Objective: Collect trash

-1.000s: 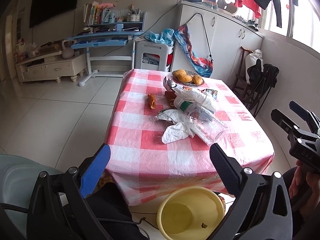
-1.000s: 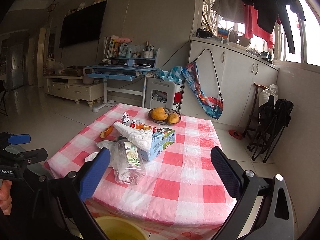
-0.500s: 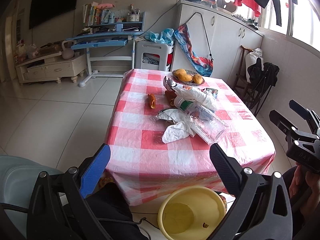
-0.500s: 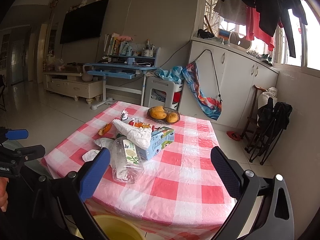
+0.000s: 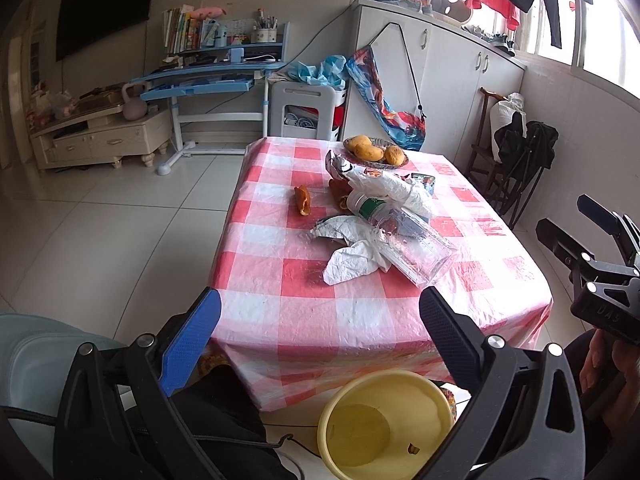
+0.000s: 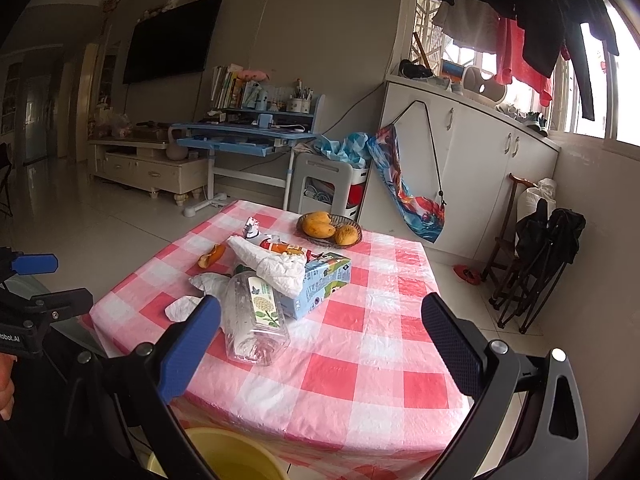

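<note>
Trash lies in a heap on the red-and-white checked table (image 5: 304, 320) (image 6: 400, 344): a clear plastic bottle (image 5: 404, 240) (image 6: 256, 320), crumpled white paper (image 5: 352, 260) (image 6: 276, 264), a blue carton (image 6: 324, 284), a snack wrapper (image 5: 336, 166) and an orange peel (image 5: 302, 200) (image 6: 212, 256). A yellow bucket (image 5: 384, 424) (image 6: 224, 456) stands on the floor below the near table edge. My left gripper (image 5: 320, 344) is open, short of the table. My right gripper (image 6: 320, 344) is open above the near edge, with nothing between its fingers.
A basket of mangoes (image 5: 376, 152) (image 6: 328, 228) sits at the table's far end. Folded chairs (image 5: 520, 156) (image 6: 536, 264) lean against the right wall. White cabinets, a blue desk (image 5: 208, 76) and a TV stand line the far side. Tiled floor lies to the left.
Both views have shifted only slightly; the right gripper sits a little higher over the table. Nothing on the table has moved, and both grippers stay open.
</note>
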Motion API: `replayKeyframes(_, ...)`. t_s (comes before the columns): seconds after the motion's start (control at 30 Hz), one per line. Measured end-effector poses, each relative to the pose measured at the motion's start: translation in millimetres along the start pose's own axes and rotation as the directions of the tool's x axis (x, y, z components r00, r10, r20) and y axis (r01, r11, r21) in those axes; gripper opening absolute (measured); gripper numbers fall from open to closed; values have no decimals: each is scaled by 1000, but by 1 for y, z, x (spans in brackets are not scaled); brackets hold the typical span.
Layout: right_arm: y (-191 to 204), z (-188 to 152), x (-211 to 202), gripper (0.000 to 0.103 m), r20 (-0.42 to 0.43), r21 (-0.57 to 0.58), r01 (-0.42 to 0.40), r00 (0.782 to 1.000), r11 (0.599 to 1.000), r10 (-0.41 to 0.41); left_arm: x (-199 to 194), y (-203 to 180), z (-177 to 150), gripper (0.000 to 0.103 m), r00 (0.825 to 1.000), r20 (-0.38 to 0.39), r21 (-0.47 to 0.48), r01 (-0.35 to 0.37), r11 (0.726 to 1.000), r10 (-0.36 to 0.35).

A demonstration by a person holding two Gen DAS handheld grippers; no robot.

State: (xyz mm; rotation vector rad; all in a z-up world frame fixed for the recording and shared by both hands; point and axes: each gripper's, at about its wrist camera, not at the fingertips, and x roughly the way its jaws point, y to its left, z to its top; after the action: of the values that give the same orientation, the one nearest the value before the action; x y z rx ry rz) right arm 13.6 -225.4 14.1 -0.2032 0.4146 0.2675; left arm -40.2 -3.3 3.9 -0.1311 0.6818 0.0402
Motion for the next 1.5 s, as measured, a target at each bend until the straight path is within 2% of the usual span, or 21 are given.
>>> replayKeyframes(0.73,2,-2,3,97,-20,-15,-4,1000,1000,4,3,2,-1,96,1000,0,9,-7,1000,7)
replayKeyframes(1.27,10,-4,11,97,-64,-32,-54,997,998,52,4,0,-3,96,1000,0,10,-6,1000,6)
replayKeyframes(1.37,9,-5,25,97,-122,8,-123,985,992,123,6,0,-4,96,1000,-5,9,-5,1000,5)
replayKeyframes(1.5,6,-2,61,97,-232,81,-202,949,976,215,8,-2,-7,96,1000,-19,11,-6,1000,6)
